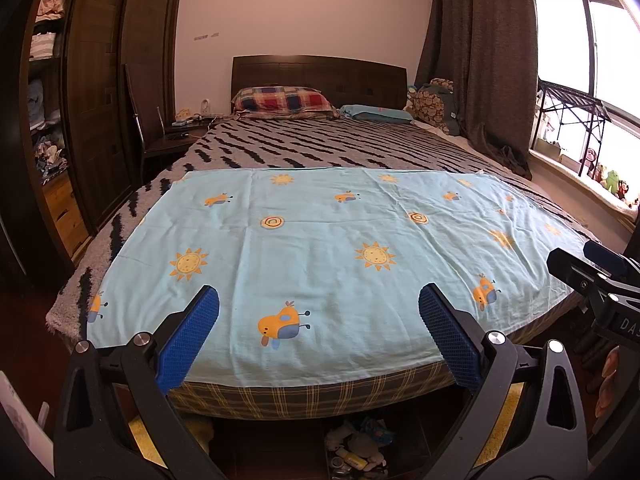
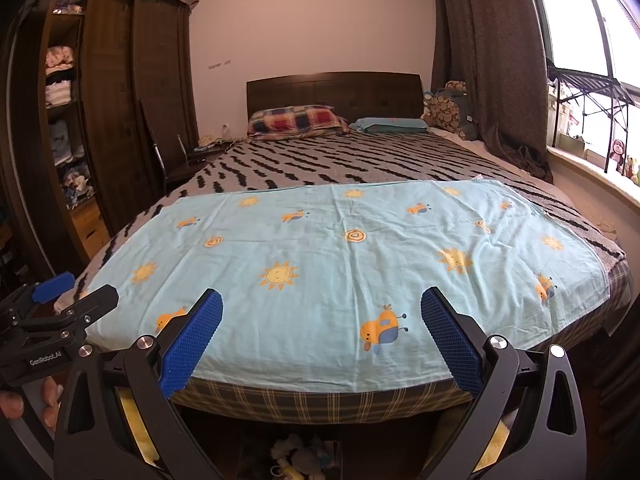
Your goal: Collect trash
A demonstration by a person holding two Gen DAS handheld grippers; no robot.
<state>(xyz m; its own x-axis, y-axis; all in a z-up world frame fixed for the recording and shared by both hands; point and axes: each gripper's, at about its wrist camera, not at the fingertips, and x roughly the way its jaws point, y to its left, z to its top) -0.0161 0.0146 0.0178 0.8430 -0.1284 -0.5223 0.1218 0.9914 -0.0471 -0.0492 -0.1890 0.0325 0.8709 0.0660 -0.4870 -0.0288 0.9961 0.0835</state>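
Note:
Both grippers hover side by side at the foot of a bed, over a light-blue sheet [image 1: 320, 240] printed with suns and orange cartoon figures. My left gripper [image 1: 319, 300] is open, its blue pads wide apart with nothing between them. My right gripper [image 2: 322, 300] is open too and holds nothing; it also shows at the right edge of the left wrist view, right gripper [image 1: 588, 268]. No loose trash shows on the sheet. Below the bed's foot, a pile of crumpled scraps and wrappers [image 1: 356, 448] lies on the floor, also visible as the pile [image 2: 300, 460].
The bed carries a grey and black striped blanket [image 1: 320, 148], a plaid pillow [image 1: 284, 100] and a dark headboard [image 1: 320, 72]. A dark wardrobe [image 1: 100, 100] with open shelves stands left, with a chair [image 1: 160, 140]. Curtains [image 1: 480, 60] and a window sill with toys [image 1: 608, 184] lie right.

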